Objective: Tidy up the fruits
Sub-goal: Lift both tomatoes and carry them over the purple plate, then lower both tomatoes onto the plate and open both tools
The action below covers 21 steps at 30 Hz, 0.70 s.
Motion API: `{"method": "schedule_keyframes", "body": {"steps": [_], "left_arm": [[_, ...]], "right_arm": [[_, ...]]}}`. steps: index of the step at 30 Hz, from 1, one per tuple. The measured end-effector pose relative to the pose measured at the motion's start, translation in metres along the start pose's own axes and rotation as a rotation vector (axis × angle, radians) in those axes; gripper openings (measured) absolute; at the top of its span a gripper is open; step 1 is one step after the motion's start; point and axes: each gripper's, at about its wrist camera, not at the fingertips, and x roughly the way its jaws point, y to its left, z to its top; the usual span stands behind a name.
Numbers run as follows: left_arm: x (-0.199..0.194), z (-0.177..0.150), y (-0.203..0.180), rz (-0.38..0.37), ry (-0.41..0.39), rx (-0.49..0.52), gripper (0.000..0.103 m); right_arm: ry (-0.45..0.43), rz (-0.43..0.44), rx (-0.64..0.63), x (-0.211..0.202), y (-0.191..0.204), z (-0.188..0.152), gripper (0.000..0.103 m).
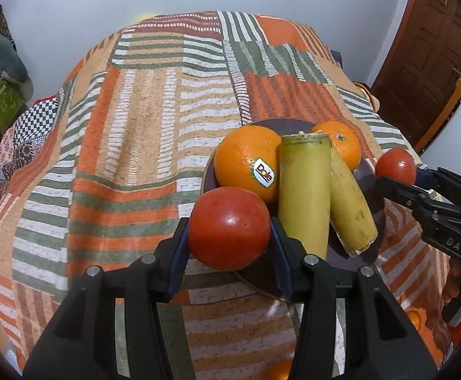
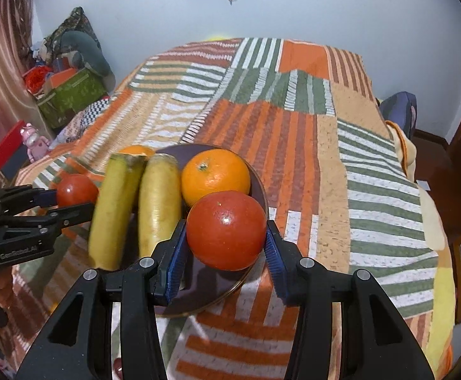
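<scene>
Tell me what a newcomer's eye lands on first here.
First, two red tomatoes, each pinched in a tool: the left tool grips one tomato at the plate's left edge, the right tool grips the other tomato at its right edge. Between them the dark plate holds two bananas and two oranges, all on a bold striped orange-and-green cloth.
</scene>
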Motion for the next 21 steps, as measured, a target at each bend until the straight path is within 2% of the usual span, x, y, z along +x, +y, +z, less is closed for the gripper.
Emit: {"method": "schedule_keyframes", "body": {"steps": [4, 8, 12, 16, 19, 21], "left_arm": [[0.008, 0.000, -0.004, 0.013, 0.008, 0.009, 0.048], [0.015, -0.002, -0.005, -0.042, 0.042, -0.011, 0.048], [0.017, -0.004, -0.019, 0.016, 0.031, 0.058, 0.048], [0.017, -0.004, -0.014, -0.008, 0.032, 0.035, 0.049], [0.017, -0.003, -0.015, 0.008, 0.038, 0.032, 0.053], [0.017, -0.004, -0.016, 0.017, 0.044, 0.031, 0.055]], "right_arm": [[0.022, 0.013, 0.012, 0.009, -0.005, -0.001, 0.043], [0.038, 0.023, 0.007, 0.016, -0.005, -0.003, 0.043], [0.036, 0.015, -0.019, 0.018, -0.001, -0.003, 0.044], [0.043, 0.023, -0.030, 0.019, 0.000, -0.002, 0.046], [0.062, 0.040, -0.037, 0.022, 0.002, -0.003, 0.046], [0.057, 0.022, -0.046, 0.020, 0.003, -0.003, 0.049]]}}
